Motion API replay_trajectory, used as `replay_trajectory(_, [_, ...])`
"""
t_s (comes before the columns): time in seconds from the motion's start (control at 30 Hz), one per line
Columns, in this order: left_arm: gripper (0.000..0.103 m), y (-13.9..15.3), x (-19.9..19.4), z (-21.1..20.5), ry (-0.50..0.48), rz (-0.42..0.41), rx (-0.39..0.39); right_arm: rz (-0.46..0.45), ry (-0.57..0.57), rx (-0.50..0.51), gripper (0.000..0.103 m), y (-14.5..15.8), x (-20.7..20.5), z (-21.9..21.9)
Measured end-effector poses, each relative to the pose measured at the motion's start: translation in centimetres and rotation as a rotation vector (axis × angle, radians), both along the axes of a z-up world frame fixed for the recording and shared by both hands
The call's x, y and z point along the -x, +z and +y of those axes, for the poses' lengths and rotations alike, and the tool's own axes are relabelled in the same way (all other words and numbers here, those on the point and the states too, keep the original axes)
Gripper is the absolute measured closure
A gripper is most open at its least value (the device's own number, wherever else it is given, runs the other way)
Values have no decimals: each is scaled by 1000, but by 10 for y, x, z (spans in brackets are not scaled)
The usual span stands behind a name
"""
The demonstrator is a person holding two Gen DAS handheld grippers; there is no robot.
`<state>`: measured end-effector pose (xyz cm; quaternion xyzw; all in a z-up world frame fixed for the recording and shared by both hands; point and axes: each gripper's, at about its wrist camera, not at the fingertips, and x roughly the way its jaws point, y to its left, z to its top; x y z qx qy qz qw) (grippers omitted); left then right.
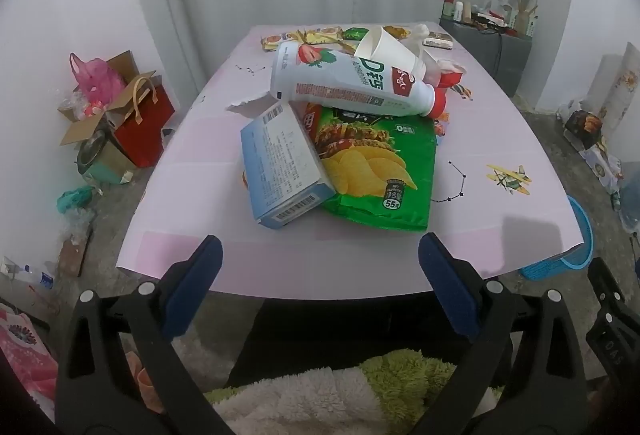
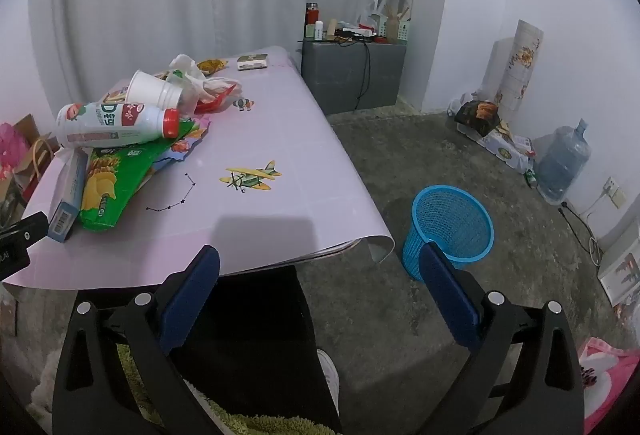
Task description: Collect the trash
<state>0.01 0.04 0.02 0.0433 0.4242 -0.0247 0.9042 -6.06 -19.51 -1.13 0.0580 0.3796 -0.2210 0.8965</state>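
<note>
A heap of trash lies on the pink-covered table (image 1: 224,251): a white bottle with a red cap (image 1: 348,83) lies on its side over a green chip bag (image 1: 380,163), and a light blue carton (image 1: 280,167) leans against the bag's left side. A white paper cup (image 1: 390,53) lies behind the bottle. My left gripper (image 1: 320,251) stands open at the table's near edge, short of the heap, with nothing between its fingers. My right gripper (image 2: 320,261) is open too, off the table's right corner, near the blue mesh bin (image 2: 450,225) on the floor. The same bottle (image 2: 116,125) and chip bag (image 2: 116,183) show at left in the right wrist view.
Snack wrappers (image 1: 320,35) and a small box (image 1: 438,40) lie at the table's far end. A red gift bag (image 1: 144,123) and cardboard boxes stand on the floor at left. A grey cabinet (image 2: 352,75), a water jug (image 2: 564,159) and more clutter stand along the right wall.
</note>
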Motion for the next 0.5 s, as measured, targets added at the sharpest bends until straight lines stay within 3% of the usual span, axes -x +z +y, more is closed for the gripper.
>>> replay_trajectory(0.5, [9,-3,-1,1,3,4,-11,1,0,-2,6,0,0,1])
